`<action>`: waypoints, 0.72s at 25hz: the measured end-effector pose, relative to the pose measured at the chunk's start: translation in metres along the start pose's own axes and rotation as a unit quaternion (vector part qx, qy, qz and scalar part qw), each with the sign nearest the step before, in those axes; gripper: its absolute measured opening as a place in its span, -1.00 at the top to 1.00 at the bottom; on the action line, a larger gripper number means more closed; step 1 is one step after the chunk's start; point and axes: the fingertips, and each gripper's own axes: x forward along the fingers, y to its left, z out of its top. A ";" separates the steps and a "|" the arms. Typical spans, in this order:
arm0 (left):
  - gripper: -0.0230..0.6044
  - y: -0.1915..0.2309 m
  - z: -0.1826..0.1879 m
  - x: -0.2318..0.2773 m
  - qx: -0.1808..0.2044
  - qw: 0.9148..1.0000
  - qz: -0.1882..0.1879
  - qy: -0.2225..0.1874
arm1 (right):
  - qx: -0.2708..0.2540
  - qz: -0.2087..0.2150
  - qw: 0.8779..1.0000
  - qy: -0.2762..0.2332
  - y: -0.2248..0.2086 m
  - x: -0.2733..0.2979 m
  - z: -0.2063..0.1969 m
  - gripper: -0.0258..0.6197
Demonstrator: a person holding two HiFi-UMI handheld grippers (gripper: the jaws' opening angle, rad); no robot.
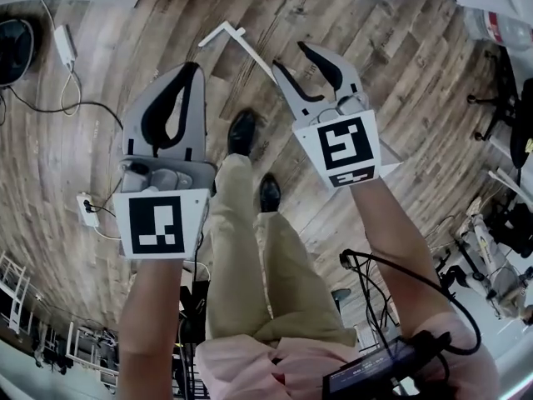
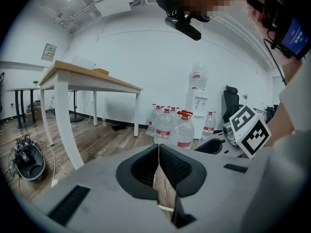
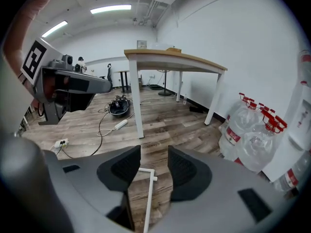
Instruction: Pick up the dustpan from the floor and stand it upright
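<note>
A thin white handle, bent at its far end, lies on the wood floor; the dustpan's pan itself does not show. My right gripper hangs open above the handle's near part. In the right gripper view the white handle runs along the floor below the gap between the jaws, apart from them. My left gripper is held to the left, over bare floor, shut with its tips touching and nothing between them. In its own view the left gripper points across the room.
The person's black shoes stand between the grippers. A power strip with cables and a round black device lie at the left. A wooden-topped table and several water bottles stand near the wall. A chair base stands at the right.
</note>
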 end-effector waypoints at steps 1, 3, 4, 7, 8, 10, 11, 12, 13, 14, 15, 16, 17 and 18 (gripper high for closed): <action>0.88 0.002 -0.011 0.004 -0.001 1.000 0.000 0.005 | -0.001 0.003 1.000 0.004 0.001 0.009 -0.008 0.37; 0.88 0.006 -0.031 0.011 -0.002 1.000 0.000 0.010 | -0.001 0.006 1.000 0.013 0.003 0.027 -0.024 0.37; 0.88 0.007 -0.041 0.014 -0.003 1.000 0.000 0.012 | -0.001 0.007 1.000 0.019 0.003 0.036 -0.033 0.38; 0.88 0.014 -0.068 0.022 -0.003 1.000 0.003 0.022 | -0.003 0.015 0.999 0.036 0.007 0.062 -0.059 0.38; 0.88 0.017 -0.077 0.025 -0.002 1.000 0.005 0.024 | -0.005 0.018 0.999 0.041 0.008 0.069 -0.066 0.38; 0.88 0.024 -0.091 0.031 -0.001 1.000 0.012 0.024 | -0.011 0.026 0.999 0.047 0.012 0.084 -0.081 0.38; 0.88 0.026 -0.097 0.035 0.000 1.000 0.014 0.023 | -0.014 0.030 0.998 0.050 0.014 0.091 -0.087 0.38; 0.88 0.029 -0.102 0.038 0.000 1.000 0.016 0.021 | -0.016 0.034 0.998 0.053 0.016 0.099 -0.094 0.38; 0.88 0.031 -0.108 0.042 0.001 1.000 0.018 0.020 | -0.018 0.037 0.998 0.057 0.017 0.106 -0.101 0.38; 0.88 0.034 -0.113 0.047 0.001 1.000 0.018 0.019 | -0.020 0.039 0.997 0.062 0.019 0.114 -0.108 0.38; 0.88 0.035 -0.118 0.051 0.002 1.000 0.018 0.019 | -0.022 0.041 0.997 0.067 0.020 0.121 -0.114 0.37; 0.88 0.037 -0.124 0.055 0.003 1.000 0.017 0.019 | -0.024 0.042 0.996 0.072 0.020 0.128 -0.121 0.37; 0.88 0.039 -0.129 0.059 0.004 1.000 0.016 0.020 | -0.025 0.043 0.996 0.077 0.021 0.135 -0.128 0.37; 0.88 0.040 -0.135 0.062 0.004 1.000 0.015 0.021 | -0.026 0.044 0.995 0.083 0.022 0.142 -0.134 0.38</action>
